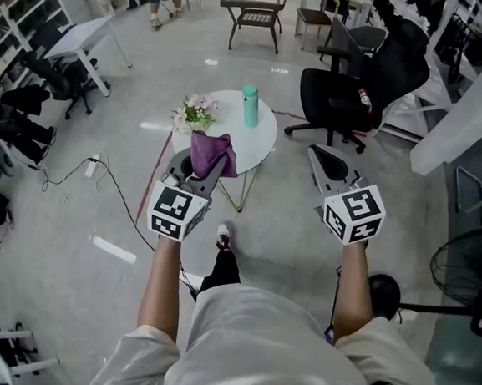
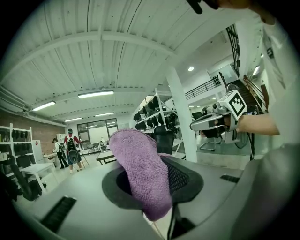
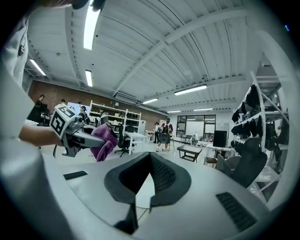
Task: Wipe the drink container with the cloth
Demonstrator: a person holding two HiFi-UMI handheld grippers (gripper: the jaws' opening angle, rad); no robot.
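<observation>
Purple terry cloth clamped in L gripper, R gripper closed empty, teal cylindrical drink container well apart, untouched; wiping apparently all pending.

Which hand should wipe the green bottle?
Left. The left gripper is shut on the purple cloth; the right gripper is shut and empty. The bottle stands on the round table ahead.

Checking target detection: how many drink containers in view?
1: teal bottle, upright on the round table, right of the flowers. The purple cloth hides some tabletop.
</observation>
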